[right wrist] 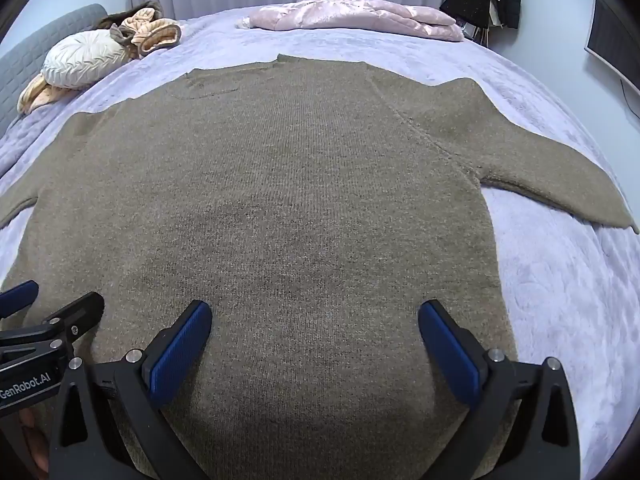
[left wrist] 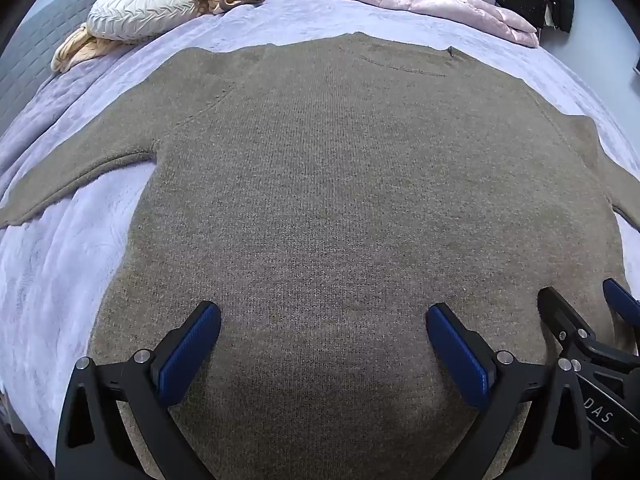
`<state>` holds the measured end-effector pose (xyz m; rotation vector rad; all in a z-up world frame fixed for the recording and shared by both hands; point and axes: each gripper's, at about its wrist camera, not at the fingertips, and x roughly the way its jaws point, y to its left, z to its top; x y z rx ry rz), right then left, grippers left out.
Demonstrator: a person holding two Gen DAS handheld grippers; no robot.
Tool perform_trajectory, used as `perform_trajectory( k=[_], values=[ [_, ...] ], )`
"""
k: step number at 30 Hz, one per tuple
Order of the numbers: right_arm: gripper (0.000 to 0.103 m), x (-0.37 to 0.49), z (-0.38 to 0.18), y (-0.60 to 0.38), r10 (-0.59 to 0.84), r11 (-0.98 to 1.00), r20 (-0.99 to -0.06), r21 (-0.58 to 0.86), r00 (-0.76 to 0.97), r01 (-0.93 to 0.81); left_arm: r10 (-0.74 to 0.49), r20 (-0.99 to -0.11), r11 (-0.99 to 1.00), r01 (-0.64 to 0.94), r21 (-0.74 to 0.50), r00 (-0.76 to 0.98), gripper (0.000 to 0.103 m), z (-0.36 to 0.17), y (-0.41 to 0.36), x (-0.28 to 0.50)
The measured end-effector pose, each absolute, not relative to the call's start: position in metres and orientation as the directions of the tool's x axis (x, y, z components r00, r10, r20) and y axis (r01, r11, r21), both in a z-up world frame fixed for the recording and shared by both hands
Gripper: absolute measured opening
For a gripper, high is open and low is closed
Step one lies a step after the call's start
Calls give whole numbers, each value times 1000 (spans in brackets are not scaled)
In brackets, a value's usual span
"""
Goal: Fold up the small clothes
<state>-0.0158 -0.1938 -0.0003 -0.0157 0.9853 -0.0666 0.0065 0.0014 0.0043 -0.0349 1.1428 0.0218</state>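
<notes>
Status: brown knit sweater (left wrist: 340,200) lies flat on the lavender bedspread (left wrist: 72,280), neck toward the far side, hem toward the operator, both sleeves spread outward. Left sleeve (left wrist: 76,176) and right sleeve (right wrist: 560,184) each angle out & down from the shoulders.

Tools: left gripper (left wrist: 324,344) and right gripper (right wrist: 314,340) hover side by side above the hem region, jaws spread wide, nothing held. Can't tell if the pads touch the knit.

Step in hand (est.): first fold not yet made; likely sleeve or side fold-in.

Procedure, recommended:
1. Move each gripper to its own side; pinch at shoulder seam & hem edge.
2. Take both layers of knit, else back panel stays behind.
3. Lift low, carry toward centre line, lay flat w/o dragging.
4. Knit is thick & soft; expect sag, so support along the fold.

Keep clear of pink jacket (right wrist: 352,16) and round cushion (right wrist: 88,60) at far side of bed
</notes>
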Motion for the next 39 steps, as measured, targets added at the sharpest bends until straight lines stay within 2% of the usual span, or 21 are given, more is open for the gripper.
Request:
perform_trajectory(
  k=[4,9,13,19,24,29,39],
  values=[
    [103,-17,0,-193,-65,998,-830,-46,554,49,26,-883,999,-40,9,468,103,10,-7,-3],
    [103,-18,3,-187,-82,997,-830,-62,551,55,-3,-897,1000,-19,-13,442,103,7,1,-5],
    [103,-14,10,-191,-69,998,-857,-59,510,36,22,-913,1000,-18,16,408,103,12,-2,-3],
    [103,-14,48,-194,-50,998,-838,-57,544,4,36,-898,999,-3,38,438,103,36,-8,-11],
    [103,-13,83,-197,-33,999,-818,-44,574,-6,1,-890,1000,-20,-10,455,103,62,-6,-5],
    [103,-14,109,-205,-9,1000,-803,-17,595,-9,19,-874,1000,-31,4,486,103,80,-10,-1],
    [103,-19,125,-213,13,1000,-784,13,621,-5,31,-859,999,-25,21,510,103,104,-23,-2]
  ],
)
